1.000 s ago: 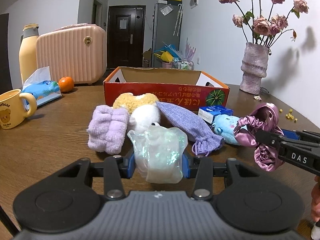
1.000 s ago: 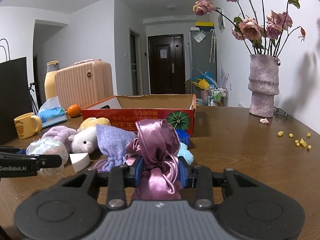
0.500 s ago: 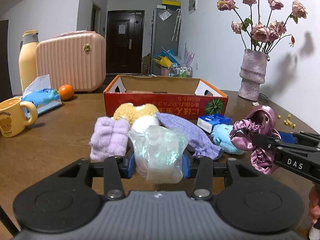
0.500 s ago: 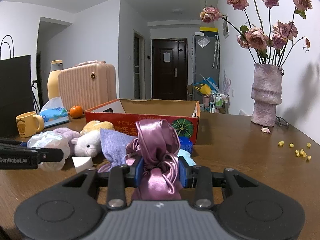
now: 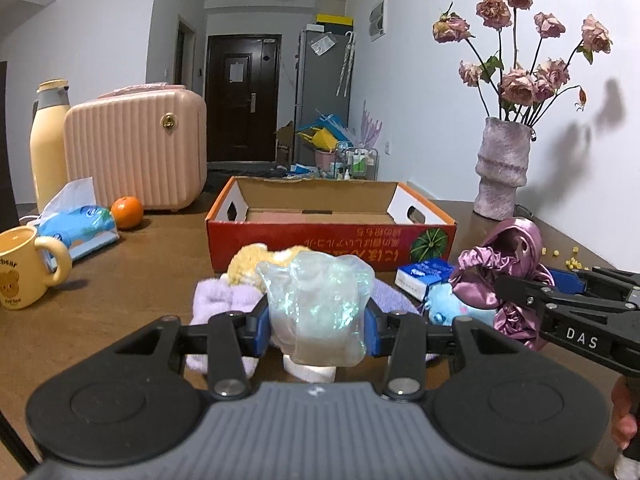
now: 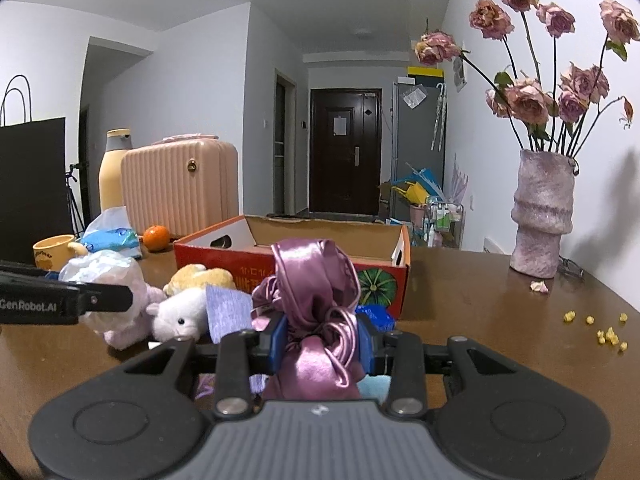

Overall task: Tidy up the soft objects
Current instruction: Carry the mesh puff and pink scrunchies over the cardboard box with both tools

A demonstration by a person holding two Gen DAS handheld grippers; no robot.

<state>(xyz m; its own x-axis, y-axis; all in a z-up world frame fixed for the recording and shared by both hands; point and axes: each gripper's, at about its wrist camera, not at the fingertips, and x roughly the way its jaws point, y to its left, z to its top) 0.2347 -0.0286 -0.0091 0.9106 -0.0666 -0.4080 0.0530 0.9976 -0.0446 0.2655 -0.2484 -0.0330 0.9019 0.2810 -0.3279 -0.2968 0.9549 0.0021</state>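
The left gripper [image 5: 316, 320] is clamped on a crumpled iridescent plastic bag [image 5: 316, 304], its blue pads pressing the bag's two sides so that it bulges up and forward between them, clear of the wooden table [image 5: 132, 272]. The side of this gripper shows in the right wrist view with white lettering "GenRobot.AI". The right gripper [image 6: 320, 338] is likewise closed on a mauve satin pouch [image 6: 316, 300], which stands upright between the pads with its knotted drawstring hanging at the front; in the left wrist view the same gripper's side carries the letters "DAS". Just beyond the left gripper, on the table, lie a lilac fluffy towel [image 5: 224, 300], a plush toy [image 6: 180, 314] with a white face and yellow woolly head, a lavender fabric pouch [image 6: 228, 310], a small blue plush [image 5: 444, 306] and a blue and white small carton [image 5: 424, 276] whose print is too small to read. Behind them stands an open red cardboard box [image 5: 332, 246], nearly bare inside, its front bearing upside-down yellow characters and a picture of a green pumpkin. To the left are a yellow mug [image 5: 20, 272] with a bear drawing and partly legible word ending "bear", a blue tissue pack [image 5: 76, 220], an orange [image 5: 127, 212], a pink ribbed case [image 5: 136, 156] and a cream bottle [image 5: 48, 144]. To the right a rough pinkish vase [image 5: 502, 172] holds dried roses [image 5: 528, 72].
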